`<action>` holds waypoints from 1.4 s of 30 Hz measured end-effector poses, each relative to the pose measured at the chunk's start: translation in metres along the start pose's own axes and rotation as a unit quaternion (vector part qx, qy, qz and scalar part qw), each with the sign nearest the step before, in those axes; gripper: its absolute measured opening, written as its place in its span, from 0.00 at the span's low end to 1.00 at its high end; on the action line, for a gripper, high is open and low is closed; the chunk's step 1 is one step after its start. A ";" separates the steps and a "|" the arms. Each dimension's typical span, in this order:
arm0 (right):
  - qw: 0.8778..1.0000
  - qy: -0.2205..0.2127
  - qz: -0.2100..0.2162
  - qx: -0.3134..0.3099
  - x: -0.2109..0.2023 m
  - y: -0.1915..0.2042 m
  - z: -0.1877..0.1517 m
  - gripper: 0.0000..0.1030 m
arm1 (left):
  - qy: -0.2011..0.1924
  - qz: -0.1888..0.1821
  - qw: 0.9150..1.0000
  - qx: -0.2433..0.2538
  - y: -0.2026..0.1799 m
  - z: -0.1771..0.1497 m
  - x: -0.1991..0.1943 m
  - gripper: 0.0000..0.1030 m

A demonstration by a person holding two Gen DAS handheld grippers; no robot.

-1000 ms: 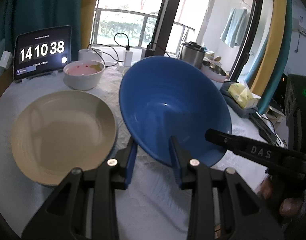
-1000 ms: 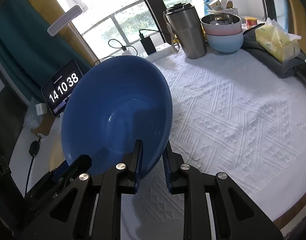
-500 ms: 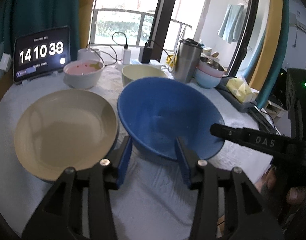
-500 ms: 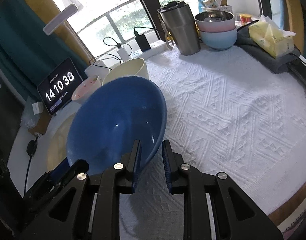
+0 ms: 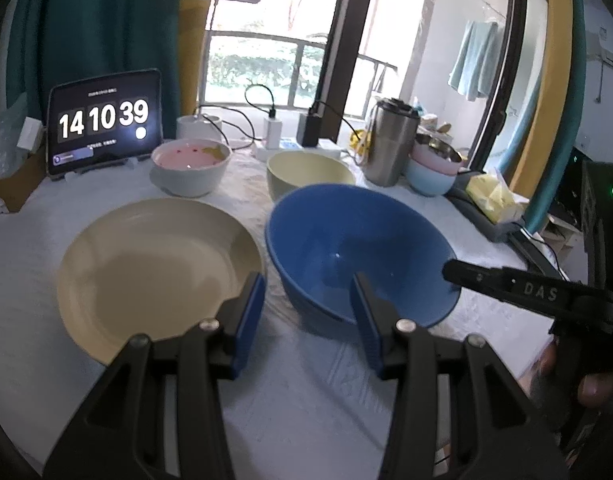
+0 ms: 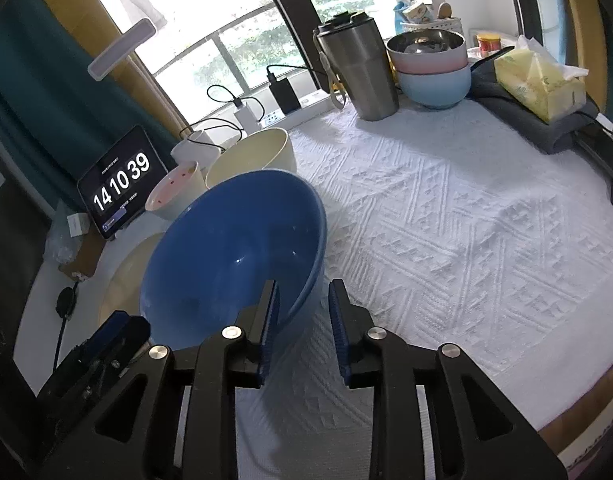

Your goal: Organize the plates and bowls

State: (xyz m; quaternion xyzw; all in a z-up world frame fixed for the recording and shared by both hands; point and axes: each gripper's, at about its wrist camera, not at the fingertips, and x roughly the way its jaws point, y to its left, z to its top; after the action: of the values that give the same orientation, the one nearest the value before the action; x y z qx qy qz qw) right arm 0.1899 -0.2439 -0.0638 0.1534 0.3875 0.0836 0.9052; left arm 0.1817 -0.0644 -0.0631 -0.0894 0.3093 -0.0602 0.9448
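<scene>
A large blue bowl [image 5: 358, 248] stands upright on the white tablecloth [image 6: 446, 220], right of a cream plate [image 5: 154, 268]. My left gripper [image 5: 308, 318] is open, its jaws astride the bowl's near rim without gripping. My right gripper [image 6: 302, 316] is open too, its left finger just inside the blue bowl's [image 6: 234, 248] rim and the right finger outside. A cream bowl [image 5: 308, 172] and a white bowl with a pink inside [image 5: 190, 166] stand behind. The right gripper's finger also shows in the left wrist view [image 5: 506, 282].
A tablet clock [image 5: 104, 122] stands at the back left. A steel tumbler [image 6: 358, 72], stacked pink and light-blue bowls [image 6: 432, 70], a tissue pack [image 6: 540, 84] on a grey cloth, and chargers with cables line the back. The table's front edge [image 6: 578, 420] is near right.
The blue bowl came down from a tilted, lifted pose and rests flat on the cloth. Both grippers opened and let go of its rim, and the cameras pulled back.
</scene>
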 end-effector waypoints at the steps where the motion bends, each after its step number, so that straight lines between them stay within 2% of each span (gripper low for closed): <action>1: 1.000 -0.002 0.000 0.000 -0.001 0.000 0.001 0.27 | -0.003 0.002 1.000 -0.001 0.002 0.002 -0.002 0.45; 15: 0.999 -0.026 0.004 -0.020 -0.007 0.007 0.024 0.29 | -0.033 0.021 0.999 -0.009 0.019 0.025 -0.008 0.45; 19: 0.999 -0.030 0.007 -0.028 -0.003 0.010 0.032 0.36 | -0.038 0.025 0.999 -0.010 0.024 0.033 -0.004 0.45; 22: 0.999 -0.033 0.009 -0.036 0.002 0.013 0.041 0.37 | -0.040 0.029 0.999 -0.015 0.028 0.039 0.000 0.45; 34: 0.998 -0.028 0.015 -0.058 0.016 0.020 0.068 0.37 | -0.029 0.038 0.999 -0.024 0.030 0.057 0.022 0.45; 42: 0.999 -0.014 0.011 -0.050 0.024 0.020 0.095 0.37 | -0.006 0.042 0.999 -0.016 0.027 0.085 0.033 0.45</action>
State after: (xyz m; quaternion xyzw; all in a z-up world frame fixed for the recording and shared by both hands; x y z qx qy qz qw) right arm 0.2746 -0.2391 -0.0112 0.1132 0.3688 0.1109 0.9159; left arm 0.2599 -0.0325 -0.0204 -0.0915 0.3079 -0.0154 0.9469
